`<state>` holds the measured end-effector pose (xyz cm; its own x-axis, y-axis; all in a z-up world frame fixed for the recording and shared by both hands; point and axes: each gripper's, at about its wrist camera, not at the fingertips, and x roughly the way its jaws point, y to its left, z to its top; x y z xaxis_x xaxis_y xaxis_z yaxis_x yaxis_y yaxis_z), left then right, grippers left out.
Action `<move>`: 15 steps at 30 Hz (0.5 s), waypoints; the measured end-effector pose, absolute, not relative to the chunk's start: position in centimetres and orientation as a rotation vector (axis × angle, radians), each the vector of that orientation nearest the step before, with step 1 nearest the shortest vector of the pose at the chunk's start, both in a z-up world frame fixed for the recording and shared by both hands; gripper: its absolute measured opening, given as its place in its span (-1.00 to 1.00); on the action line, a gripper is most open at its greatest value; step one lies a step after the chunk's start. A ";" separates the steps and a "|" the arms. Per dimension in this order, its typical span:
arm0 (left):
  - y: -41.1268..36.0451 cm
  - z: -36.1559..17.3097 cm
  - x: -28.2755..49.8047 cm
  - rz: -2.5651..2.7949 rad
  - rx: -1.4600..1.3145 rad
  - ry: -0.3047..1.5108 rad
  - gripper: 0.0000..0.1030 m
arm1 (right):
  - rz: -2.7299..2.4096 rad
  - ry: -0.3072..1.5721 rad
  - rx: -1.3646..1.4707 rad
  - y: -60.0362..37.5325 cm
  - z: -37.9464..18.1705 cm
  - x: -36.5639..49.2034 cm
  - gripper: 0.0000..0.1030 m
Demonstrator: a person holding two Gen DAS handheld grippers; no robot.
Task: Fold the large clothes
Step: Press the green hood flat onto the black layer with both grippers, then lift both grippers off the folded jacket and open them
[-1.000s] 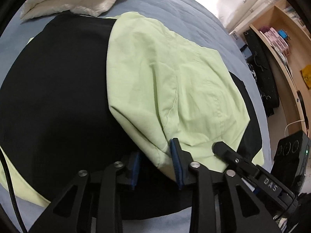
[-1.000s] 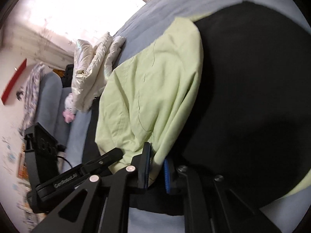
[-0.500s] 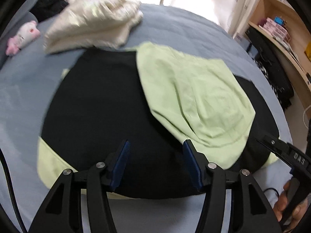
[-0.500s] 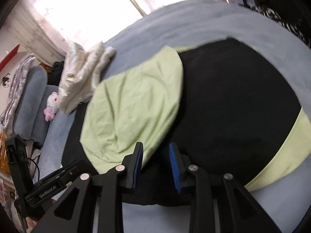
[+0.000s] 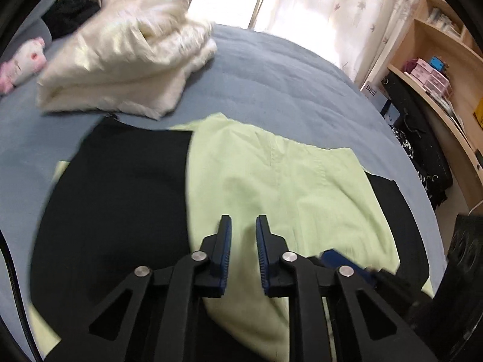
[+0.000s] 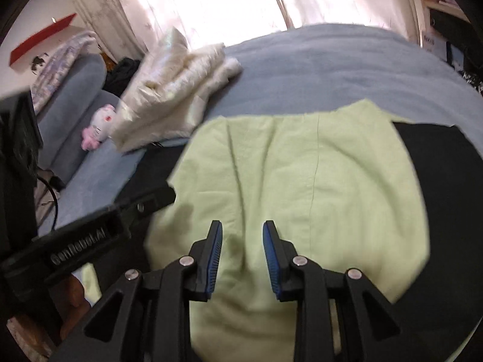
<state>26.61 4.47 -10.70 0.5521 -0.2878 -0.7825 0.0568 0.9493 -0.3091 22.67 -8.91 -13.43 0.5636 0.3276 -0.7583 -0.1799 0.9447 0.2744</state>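
A large black and light-green garment lies flat on the blue bed. Its light-green part [image 5: 286, 181] is folded over the black part [image 5: 120, 187]; it also shows in the right wrist view [image 6: 317, 181], with black cloth [image 6: 446, 175] to its right. My left gripper [image 5: 243, 226] hovers above the green fold, jaws apart and empty. My right gripper [image 6: 242, 232] hovers over the same green fold, jaws apart and empty. The left gripper's body [image 6: 90, 235] shows at the left of the right wrist view.
A folded cream jacket [image 5: 126, 60] lies at the bed's far side, also in the right wrist view [image 6: 178, 84]. A pink and white plush toy [image 6: 99, 126] sits at the left. A wooden shelf [image 5: 437, 69] and black bags [image 5: 422, 138] stand on the right.
Both grippers let go of the green edge, opened and pulled back and up. The green part now lies flat over the black cloth. Both views have swung toward the bed's far side.
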 end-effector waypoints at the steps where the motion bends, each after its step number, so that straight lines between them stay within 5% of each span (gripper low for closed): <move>1: 4.1 -11.3 27.3 -0.212 -0.266 0.983 -0.77 | 0.283 0.936 0.166 -9.2 -13.9 23.1 -0.46; 4: 3.2 -13.0 28.5 -0.179 -0.225 1.022 -0.81 | 0.225 0.926 0.181 -11.1 -14.7 23.5 -0.56; 6: 3.7 -14.3 29.2 -0.139 -0.216 1.062 -0.89 | 0.164 0.908 0.190 -13.1 -14.6 23.3 -1.00; 15: 5.9 -14.7 27.8 -0.167 -0.329 1.046 -0.98 | 0.019 0.876 0.271 -18.7 -14.9 22.0 -1.00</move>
